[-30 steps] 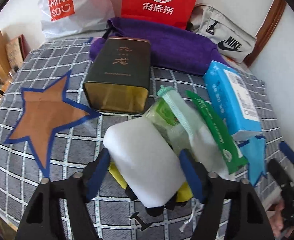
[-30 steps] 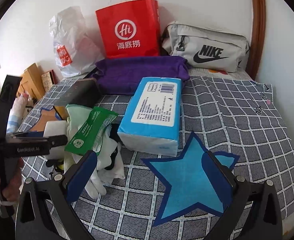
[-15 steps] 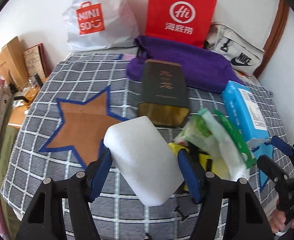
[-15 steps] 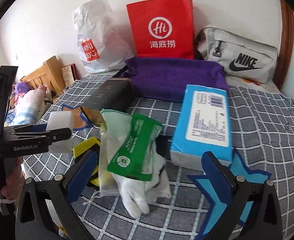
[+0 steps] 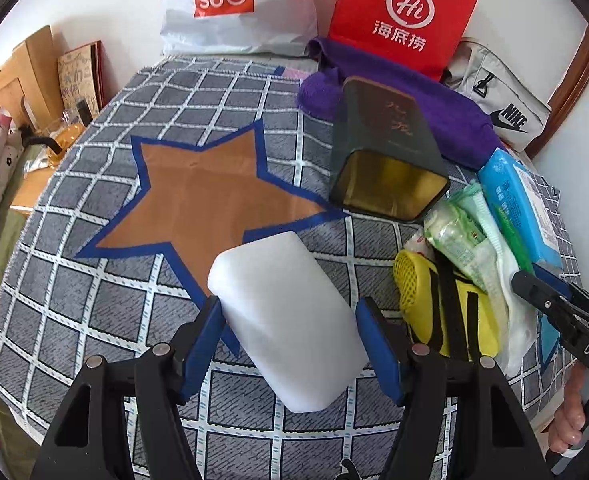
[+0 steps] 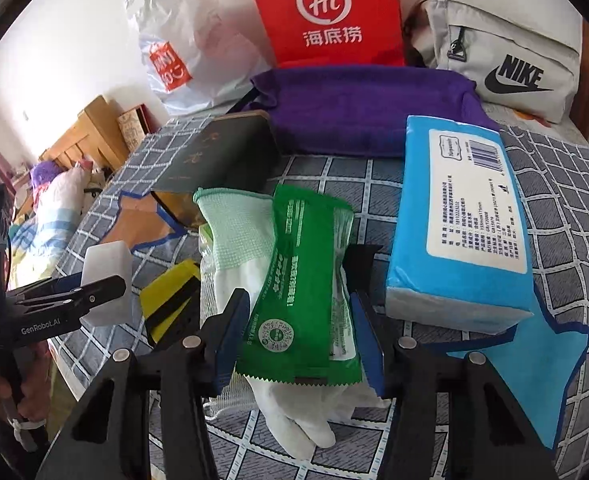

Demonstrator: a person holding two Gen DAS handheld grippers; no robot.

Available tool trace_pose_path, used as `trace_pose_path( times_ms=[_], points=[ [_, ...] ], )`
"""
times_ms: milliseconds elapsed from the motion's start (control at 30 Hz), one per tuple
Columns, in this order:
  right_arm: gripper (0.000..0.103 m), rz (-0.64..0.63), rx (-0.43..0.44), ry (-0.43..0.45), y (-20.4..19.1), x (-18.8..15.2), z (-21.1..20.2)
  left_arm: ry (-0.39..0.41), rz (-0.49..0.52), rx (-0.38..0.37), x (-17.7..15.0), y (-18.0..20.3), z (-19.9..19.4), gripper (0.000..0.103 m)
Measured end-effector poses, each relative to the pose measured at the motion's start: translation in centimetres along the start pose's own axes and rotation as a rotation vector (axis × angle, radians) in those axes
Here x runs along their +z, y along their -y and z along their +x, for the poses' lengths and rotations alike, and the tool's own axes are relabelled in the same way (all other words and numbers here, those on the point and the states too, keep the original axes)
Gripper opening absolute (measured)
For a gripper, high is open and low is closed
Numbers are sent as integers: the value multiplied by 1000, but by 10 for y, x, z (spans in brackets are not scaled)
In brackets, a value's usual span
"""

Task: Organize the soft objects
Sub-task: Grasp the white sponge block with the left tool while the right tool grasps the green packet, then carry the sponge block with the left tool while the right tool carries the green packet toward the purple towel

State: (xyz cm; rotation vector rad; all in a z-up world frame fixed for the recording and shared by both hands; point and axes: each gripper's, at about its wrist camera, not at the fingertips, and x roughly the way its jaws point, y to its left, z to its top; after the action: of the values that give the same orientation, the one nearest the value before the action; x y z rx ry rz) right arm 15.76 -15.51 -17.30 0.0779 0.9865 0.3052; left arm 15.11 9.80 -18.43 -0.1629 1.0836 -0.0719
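Note:
My left gripper (image 5: 290, 340) is shut on a white sponge block (image 5: 286, 312) and holds it above the checked bedspread, by the lower tip of the brown star patch (image 5: 210, 196). The sponge also shows in the right wrist view (image 6: 108, 280). My right gripper (image 6: 300, 340) has its jaws on either side of a green wipes packet (image 6: 306, 284) that lies on a white and green glove (image 6: 238, 248). Its pads (image 6: 230, 336) are close to the packet's edges; I cannot tell if they grip it. A yellow and black item (image 5: 442, 304) lies beside the pile.
A dark tin box (image 5: 386, 152) lies open-ended behind the pile. A blue tissue pack (image 6: 458, 216) lies on the blue star patch (image 6: 534, 364). A purple towel (image 6: 358, 108), a red paper bag (image 6: 326, 12), a white Miniso bag (image 5: 230, 4) and a grey Nike pouch (image 6: 502, 60) line the wall.
My left gripper has carried the sponge up and left, off the pile, towards the brown star. My right gripper has moved left from the blue star and narrowed around the green packet.

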Motion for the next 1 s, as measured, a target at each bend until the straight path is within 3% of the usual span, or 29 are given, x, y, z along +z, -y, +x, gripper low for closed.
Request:
trace_pose_path(
  times_ms=[67,367,633,933,1000],
  points=[
    [46,-23,-25,15,-2,-1,-4,-2,-3,-1,-1,0,3,66],
    [46,-18,2,85,3,-9,-50,8,6,3,-2,3,0,66],
    [46,-26,-32,109,24,-50,-96,0,-6,-1,-9,0,0,68],
    [47,-13,-167,17,64,-101,-74,-23,-43,15,-14,0,-1,74],
    [49,-9,-185,5,71,-107,-63,-36,-46,8,-16,0,0,82]
  ],
)
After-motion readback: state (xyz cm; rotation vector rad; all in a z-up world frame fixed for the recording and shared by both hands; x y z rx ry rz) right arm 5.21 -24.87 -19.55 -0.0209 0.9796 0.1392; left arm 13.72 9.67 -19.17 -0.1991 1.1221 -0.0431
